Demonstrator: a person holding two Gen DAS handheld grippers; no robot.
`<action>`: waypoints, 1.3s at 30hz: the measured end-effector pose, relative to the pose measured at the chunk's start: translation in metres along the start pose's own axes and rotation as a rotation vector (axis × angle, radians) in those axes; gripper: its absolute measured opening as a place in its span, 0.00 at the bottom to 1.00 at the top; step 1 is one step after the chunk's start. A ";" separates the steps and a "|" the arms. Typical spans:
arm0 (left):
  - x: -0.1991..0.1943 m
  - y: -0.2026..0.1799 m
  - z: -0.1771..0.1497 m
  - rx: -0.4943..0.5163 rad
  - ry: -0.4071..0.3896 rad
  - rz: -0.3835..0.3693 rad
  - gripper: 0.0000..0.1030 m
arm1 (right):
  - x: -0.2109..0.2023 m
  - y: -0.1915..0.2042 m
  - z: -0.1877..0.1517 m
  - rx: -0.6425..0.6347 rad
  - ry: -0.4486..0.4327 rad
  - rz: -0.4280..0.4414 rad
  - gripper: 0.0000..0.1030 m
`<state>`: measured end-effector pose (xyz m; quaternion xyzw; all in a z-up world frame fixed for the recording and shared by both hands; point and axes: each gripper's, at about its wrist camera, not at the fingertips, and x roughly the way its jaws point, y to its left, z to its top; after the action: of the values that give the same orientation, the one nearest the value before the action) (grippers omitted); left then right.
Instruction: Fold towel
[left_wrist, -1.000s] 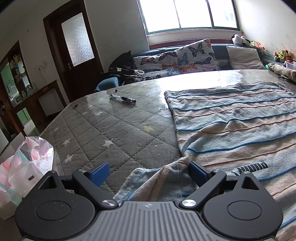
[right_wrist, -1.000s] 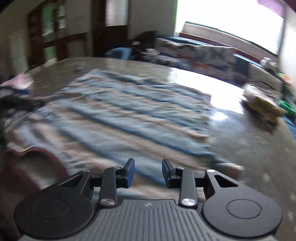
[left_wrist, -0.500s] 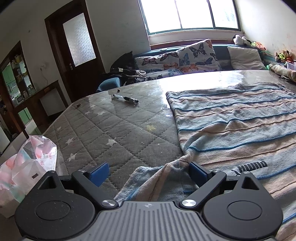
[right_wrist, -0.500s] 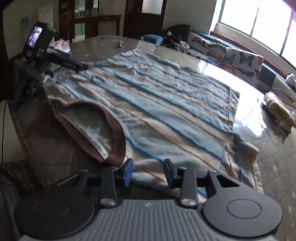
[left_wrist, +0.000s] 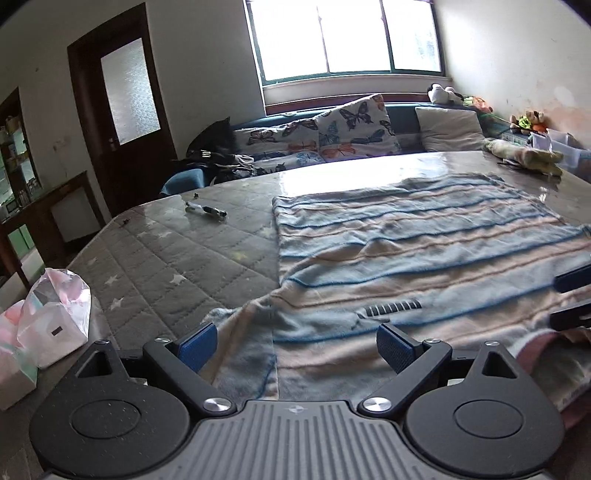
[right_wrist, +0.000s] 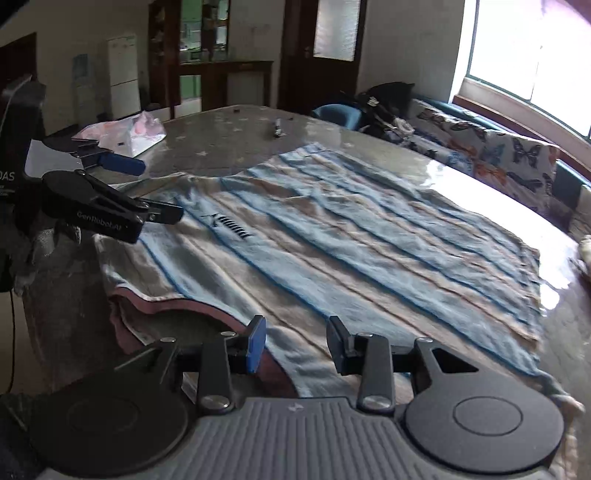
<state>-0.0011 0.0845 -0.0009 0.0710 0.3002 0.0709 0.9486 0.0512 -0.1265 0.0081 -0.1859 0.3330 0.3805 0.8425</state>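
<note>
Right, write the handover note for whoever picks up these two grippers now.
Left gripper: open, jaws wide either side of the bunched near-left corner of the striped towel, pads not pressing on it.
Right gripper: open, a narrower gap, poised over the towel's near edge, gripping nothing.
Towel: spread over the quilted grey table, logo side up, near edge partly turned so the pink underside shows.
Pen lies on the table beyond the towel's left edge, apart from it.
Done: towel laid out. Left: grip both near corners and make the fold; none is visible yet.
</note>
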 end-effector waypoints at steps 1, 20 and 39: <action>0.002 0.003 0.000 -0.005 0.000 0.013 0.92 | 0.004 0.002 0.001 -0.004 0.006 0.011 0.35; 0.004 -0.038 0.022 -0.015 -0.007 -0.107 0.92 | -0.058 -0.066 -0.040 0.204 -0.041 -0.200 0.35; 0.015 -0.079 0.022 0.054 0.032 -0.177 0.92 | -0.037 -0.176 -0.076 0.464 -0.055 -0.319 0.36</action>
<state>0.0309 0.0076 -0.0050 0.0684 0.3224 -0.0203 0.9439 0.1357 -0.3015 -0.0090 -0.0280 0.3546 0.1615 0.9205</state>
